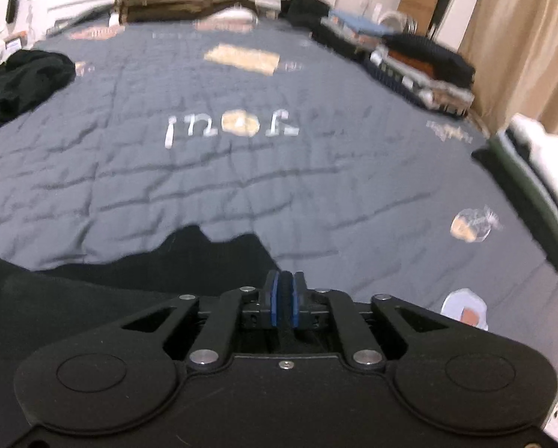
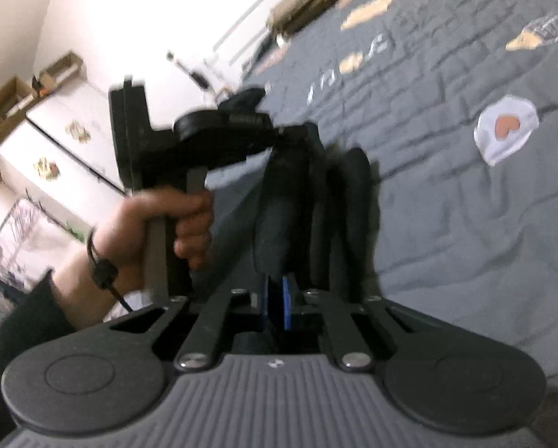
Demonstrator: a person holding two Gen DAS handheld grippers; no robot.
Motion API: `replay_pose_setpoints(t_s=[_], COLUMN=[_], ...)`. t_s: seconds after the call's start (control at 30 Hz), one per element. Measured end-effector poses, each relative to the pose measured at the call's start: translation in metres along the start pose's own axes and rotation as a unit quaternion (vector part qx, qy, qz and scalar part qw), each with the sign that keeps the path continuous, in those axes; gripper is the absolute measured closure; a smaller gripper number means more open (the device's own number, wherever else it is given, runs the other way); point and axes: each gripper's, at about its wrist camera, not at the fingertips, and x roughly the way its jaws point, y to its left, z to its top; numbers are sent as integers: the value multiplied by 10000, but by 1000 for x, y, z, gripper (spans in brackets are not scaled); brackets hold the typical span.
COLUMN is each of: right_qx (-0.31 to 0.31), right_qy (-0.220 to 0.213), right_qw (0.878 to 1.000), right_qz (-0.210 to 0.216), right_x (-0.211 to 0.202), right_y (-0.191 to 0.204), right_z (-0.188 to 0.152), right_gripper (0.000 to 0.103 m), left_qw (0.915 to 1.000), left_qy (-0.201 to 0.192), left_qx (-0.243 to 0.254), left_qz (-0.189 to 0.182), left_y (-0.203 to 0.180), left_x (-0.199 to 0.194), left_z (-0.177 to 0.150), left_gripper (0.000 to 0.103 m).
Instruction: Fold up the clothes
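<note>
Nearest the left wrist camera, the left gripper [image 1: 284,283] had its blue-padded fingers [image 1: 275,298] drawn almost together, with a thin fold of the black garment [image 1: 204,257] pinched between them. That garment lay spread from about 9 o'clock to 6 o'clock of the view, its ragged far edge resting on the grey quilted bed [image 1: 241,171].

In the right wrist view, the right gripper [image 2: 279,298] was likewise closed, its pads clamped on a bunched ridge of the same dark cloth [image 2: 279,205], which rose toward 12 o'clock. At 10 o'clock, a hand [image 2: 159,220] gripped the handle of the other tool, whose tip met the cloth near the centre of the frame.

Judged from this, the fold had barely begun: both tools had only taken hold of one garment, and no crease or tidy edge showed. A second dark heap [image 1: 21,82] sat at 9 to 10 o'clock on the bed, apparently unfolded. Stacks of clothes [image 1: 420,63] at 2 o'clock along the bed's edge, and a white pile [image 1: 540,156] at 3 o'clock, looked already folded, though blur left that unsure. What remained seemed to be lifting, laying flat and folding the held piece, then the heap.
</note>
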Motion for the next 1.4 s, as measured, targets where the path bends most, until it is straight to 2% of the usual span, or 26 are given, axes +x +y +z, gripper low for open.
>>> replay_pose_setpoints(t_s=[0.07,0.1,0.13,0.27,0.33,0.37,0.4,0.43,0.5,0.7,0.83,0.97,1.13,1.23,1.3,1.37,1.4], right_qx=[-72,-95,-118,-298,-459,-502,-549,-619,-829,-1374,-1321,-956,-805,-778,-970,-1149,-1163], right_qy=[144,204,198,-97,-350,-408,-454,-504,-559,-204,87,-47,-289,-314,-145,41,105], right_qw=[9999,9997,9997,9995,9982,9976,9968,9957,9934,9887,9905,9951,9963,9959,9931,9910,9916], right_qz=[-46,-71,-84,-38,135,264,370,467,555,563,369,252,-32,324,650,689,564], right_x=[1,0,-3,-22,-35,-38,-41,-42,-42,-18,-5,-22,-44,-47,-41,-31,-26], right_y=[0,0,0,8,17,21,26,30,41,66,62,53,47,52,65,74,73], right_z=[0,0,1,4,5,5,4,2,-4,-21,-26,-17,-11,-17,-26,-35,-39], right_gripper=[95,95,94,92,91,89,82,71,61,57,57,57,53,53,52,52,52], left_qw=[9999,9996,9990,9963,9942,9925,9906,9894,9877,9777,9711,9644,9687,9696,9703,9748,9797], left_qy=[-66,-201,-333,-714,-866,-973,-1076,-1131,-1202,-1304,-1307,-1442,-1233,-1132,-1144,-1168,-1196], left_qx=[-136,-217,-284,-397,-547,-656,-763,-817,-938,-1640,-1996,-2215,-2156,-2167,-2130,-1896,-1605], left_qz=[-22,-38,-53,-272,-319,-335,-365,-390,-336,-138,96,133,45,-20,-68,-145,-56], left_y=[2,6,11,31,43,48,54,58,67,98,118,130,133,132,129,123,115], left_x=[-9,-21,-34,-87,-113,-124,-137,-147,-165,-194,-203,-217,-218,-215,-215,-219,-222], left_z=[-1,-3,-5,-23,-37,-44,-53,-61,-77,-115,-140,-153,-162,-167,-170,-173,-174], left_gripper=[75,52,36,34,20,17,14,14,14,13,13,13,13,13,13,13,13])
